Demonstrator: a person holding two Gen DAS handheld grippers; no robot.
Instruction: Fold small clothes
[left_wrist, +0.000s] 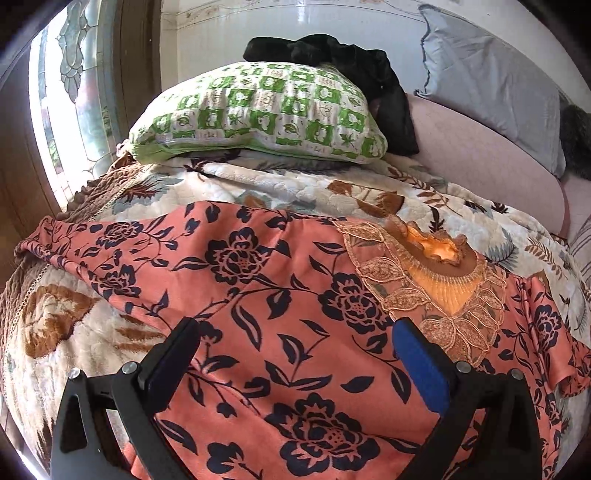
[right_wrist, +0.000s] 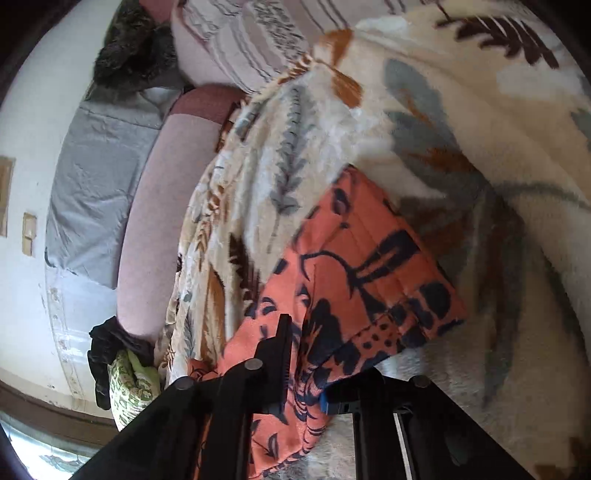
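Left wrist: left gripper (left_wrist: 295, 338) gaping over the dress (left_wrist: 258, 295), spread on the blanket (left_wrist: 258, 184); thin slick cloth may slide off when pinched. Pillow (left_wrist: 258, 110) behind, window (left_wrist: 74, 92) at left.

Right wrist: right gripper (right_wrist: 306, 363) clamped on the sleeve (right_wrist: 369, 266); a tug could drag everything askew.

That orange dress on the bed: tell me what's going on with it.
A person is folding the dress, which lies spread on the blanket, with a handheld gripper in each hand. The right gripper is shut on a sleeve of the dress. The left gripper is open above the middle of the dress and grips nothing. No fold is made yet.
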